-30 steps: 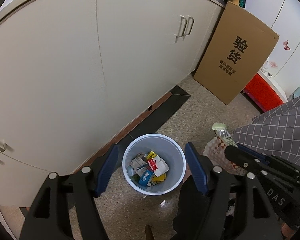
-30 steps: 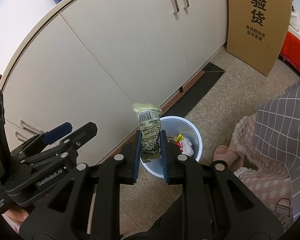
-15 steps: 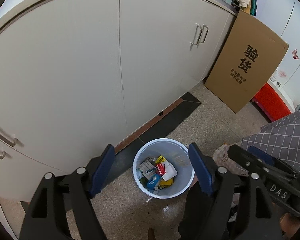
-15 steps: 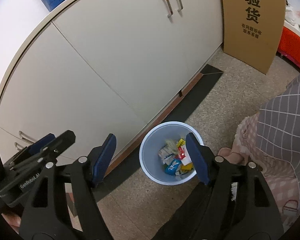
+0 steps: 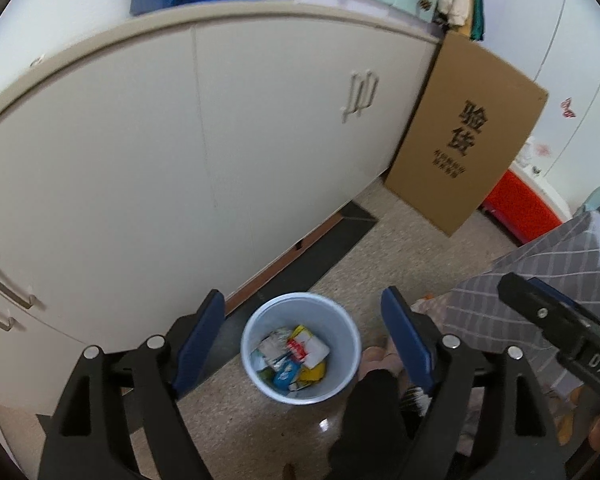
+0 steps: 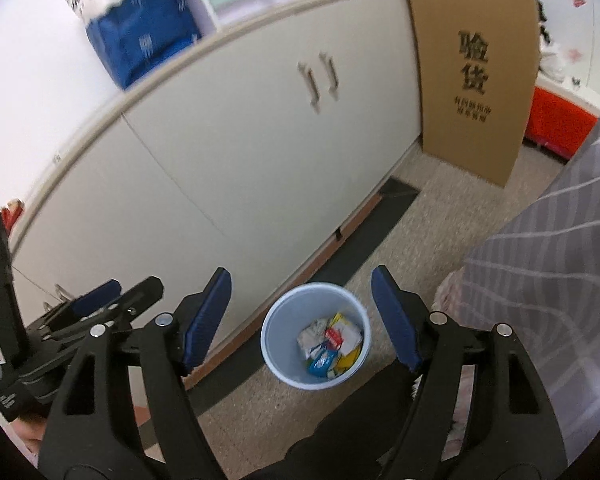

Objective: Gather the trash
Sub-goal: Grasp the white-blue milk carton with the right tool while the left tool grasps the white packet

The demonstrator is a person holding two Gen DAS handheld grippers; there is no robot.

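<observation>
The left gripper (image 5: pixel 302 320) hangs above the bin (image 5: pixel 352 354), its jaws wide and opening, nothing between them; the bin shows in the gap between the blue pads (image 5: pixel 200 338), well below and clear of both. The right gripper (image 6: pixel 302 312) also stands wide and empty, with the bin (image 6: pixel 270 346) framed between its pads (image 6: pixel 396 320), a little toward the right one.

The trash (image 5: pixel 290 358) lies in the bottom of the bin: crumpled white, red, yellow and blue wrappers, well under the rim.

Ahead of both jaws and to their left runs the cabinet (image 5: pixel 140 160), its doors closed; its foot passes just beyond the bin's far edge, where a dark strip (image 5: pixel 320 252) lies along the floor. Ahead and to the right a cardboard sheet (image 5: pixel 468 136) leans at the cabinet's end, with a red box (image 5: pixel 520 208) past it. To the right of the jaws a checked cloth (image 6: pixel 540 260) crowds in close beside the bin. Bare speckled floor (image 6: pixel 440 216) lies open between the bin, the cardboard and the cloth. In the left view the right gripper's fingers (image 5: pixel 540 312) reach in from the right, apart from the left pads
</observation>
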